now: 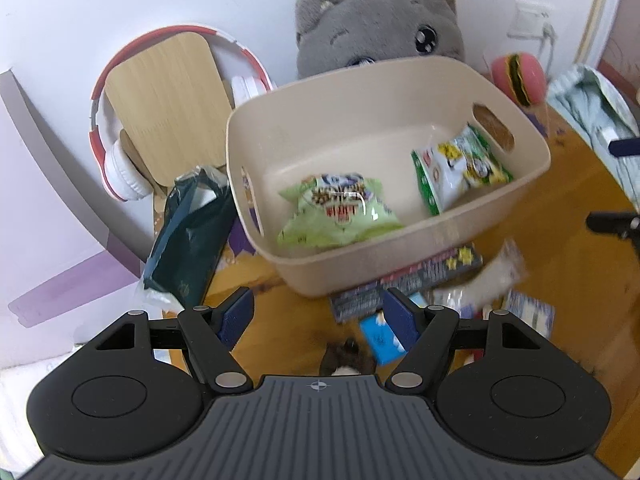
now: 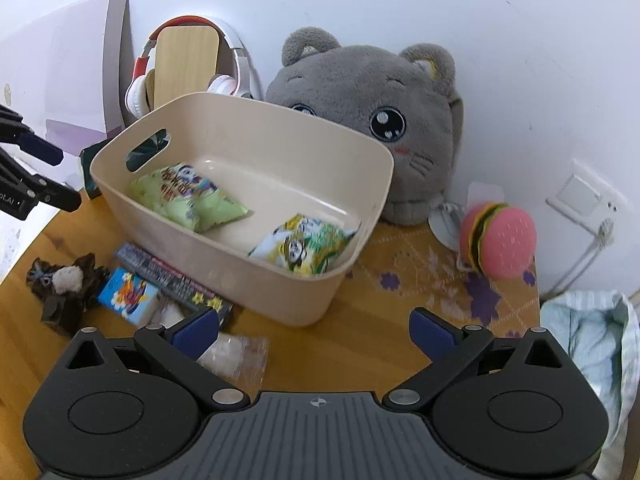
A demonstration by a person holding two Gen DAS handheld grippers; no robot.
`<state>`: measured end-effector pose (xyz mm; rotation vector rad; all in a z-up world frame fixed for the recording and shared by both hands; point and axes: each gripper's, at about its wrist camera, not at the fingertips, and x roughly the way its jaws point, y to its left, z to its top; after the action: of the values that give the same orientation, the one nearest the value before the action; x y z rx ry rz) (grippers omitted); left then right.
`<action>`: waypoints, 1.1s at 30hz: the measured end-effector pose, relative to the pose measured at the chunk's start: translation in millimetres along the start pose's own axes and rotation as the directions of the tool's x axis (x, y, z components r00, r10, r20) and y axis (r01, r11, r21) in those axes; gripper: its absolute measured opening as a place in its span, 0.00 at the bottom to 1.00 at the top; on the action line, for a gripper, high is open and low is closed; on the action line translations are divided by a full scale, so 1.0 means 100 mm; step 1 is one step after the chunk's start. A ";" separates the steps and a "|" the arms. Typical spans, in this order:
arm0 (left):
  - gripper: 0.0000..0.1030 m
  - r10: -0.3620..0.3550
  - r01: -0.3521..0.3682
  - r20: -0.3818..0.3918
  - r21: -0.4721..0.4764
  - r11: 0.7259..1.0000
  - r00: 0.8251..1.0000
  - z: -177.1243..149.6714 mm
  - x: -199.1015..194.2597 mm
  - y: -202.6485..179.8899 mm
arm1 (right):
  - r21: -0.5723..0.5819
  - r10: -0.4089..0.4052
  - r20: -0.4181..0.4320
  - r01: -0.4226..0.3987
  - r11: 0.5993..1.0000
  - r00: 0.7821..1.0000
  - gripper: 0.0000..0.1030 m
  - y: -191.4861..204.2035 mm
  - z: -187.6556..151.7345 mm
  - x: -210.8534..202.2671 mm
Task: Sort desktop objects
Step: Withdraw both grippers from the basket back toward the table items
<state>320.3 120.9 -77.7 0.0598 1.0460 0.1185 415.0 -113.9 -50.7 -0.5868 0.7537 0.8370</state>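
A beige bin [image 1: 384, 92] stands on the wooden desk and holds a pale green snack bag [image 1: 340, 212] and a green-and-white snack bag [image 1: 460, 168]. My left gripper [image 1: 318, 314] hovers open in front of the bin with nothing between its fingers. Below it lie a long dark box [image 1: 408, 280], a small blue pack [image 1: 380, 336], a clear bag [image 1: 492, 280] and a dark furry toy [image 1: 348, 356]. In the right wrist view my right gripper [image 2: 316, 330] is open and empty before the bin [image 2: 280, 292], beside the clear bag [image 2: 236, 356]. The left gripper [image 2: 52, 172] shows at the left edge.
A grey plush cat [image 2: 360, 120] sits behind the bin. Red-and-white headphones [image 2: 224, 80] hang on a wooden stand. A burger toy [image 2: 500, 240] lies at the right, a pale cloth [image 2: 592, 340] at the desk's right edge, a dark green packet [image 1: 188, 232] left of the bin.
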 end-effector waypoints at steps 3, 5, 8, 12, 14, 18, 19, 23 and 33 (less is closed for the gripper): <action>0.71 -0.017 0.017 0.003 0.029 0.999 1.000 -0.13 -0.04 0.01 | 0.030 -0.005 -0.001 0.005 1.000 1.000 1.00 -0.01 -0.15 -0.09; 0.71 -0.026 0.026 -0.004 0.052 0.998 1.000 -0.21 -0.05 0.02 | 0.039 -0.003 -0.008 0.003 0.999 1.000 1.00 -0.02 -0.23 -0.13; 0.71 -0.028 0.030 -0.025 0.093 0.995 0.999 -0.34 -0.04 0.04 | 0.045 0.003 -0.023 -0.002 0.999 1.000 1.00 0.00 -0.36 -0.19; 0.71 -0.025 0.032 -0.051 0.145 0.989 0.998 -0.51 0.03 0.09 | 0.046 0.008 -0.049 -0.006 0.999 0.999 1.00 0.05 -0.56 -0.25; 0.71 -0.030 0.040 -0.062 0.167 0.985 0.998 -0.58 0.07 0.11 | 0.046 0.024 -0.059 -0.022 0.999 0.998 1.00 0.09 -0.65 -0.27; 0.71 -0.030 0.050 -0.091 0.220 0.974 0.995 -0.70 0.15 0.15 | 0.040 0.053 -0.082 -0.050 0.998 0.995 1.00 0.21 -0.82 -0.31; 0.71 -0.027 0.049 -0.098 0.234 0.971 0.995 -0.73 0.17 0.16 | 0.037 0.059 -0.087 -0.056 0.998 0.994 1.00 0.25 -0.85 -0.31; 0.71 -0.019 0.052 -0.122 0.272 0.961 0.992 -0.82 0.25 0.21 | 0.028 0.081 -0.111 -0.078 0.997 0.991 1.00 0.36 -0.97 -0.34; 0.71 -0.034 0.091 -0.180 0.317 0.944 0.983 -0.99 0.45 0.24 | 0.078 0.133 -0.185 -0.121 0.990 0.974 1.00 0.54 -1.23 -0.25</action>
<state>255.5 149.7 -163.5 0.3196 1.2318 -0.1104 315.8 -183.9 -114.1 -0.5690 0.9984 0.8783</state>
